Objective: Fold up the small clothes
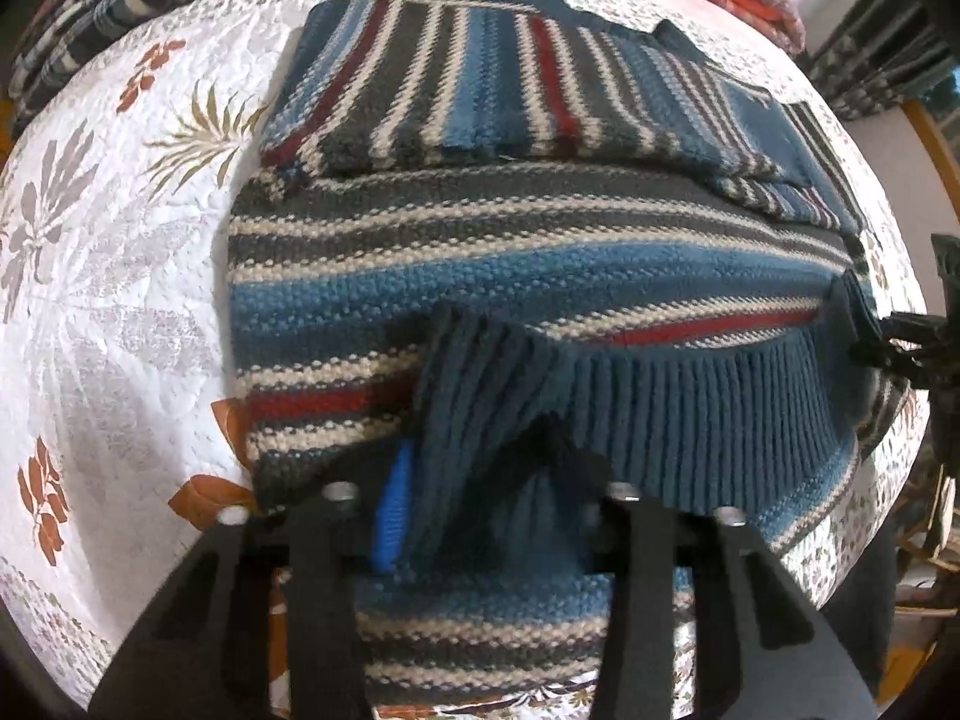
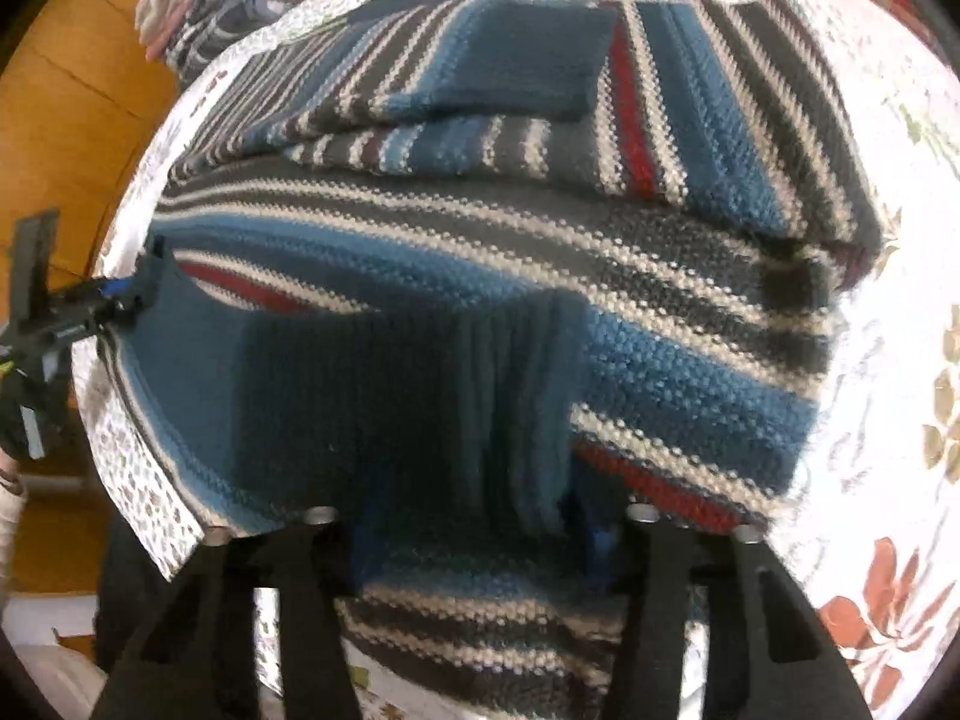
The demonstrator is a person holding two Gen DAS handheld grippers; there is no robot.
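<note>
Two grippers (image 1: pixel 480 516) (image 2: pixel 474 516) clamping sweater (image 1: pixel 540 264) hem (ribbed)

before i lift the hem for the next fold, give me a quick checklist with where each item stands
1. Left gripper holds the ribbed hem: ok, the knit is bunched up between its fingers.
2. Right gripper holds the hem: ok, ribbing is gathered between its fingers.
3. Both sleeves folded in across the sweater: ok.
4. Body lying flat ahead of the grippers: ok, no big wrinkles showing.
5. Both layers of the hem caught: cannot tell, the underside is hidden.
6. Bedspread bare around the sweater: ok; other clothes lie only at the far edge.
</note>
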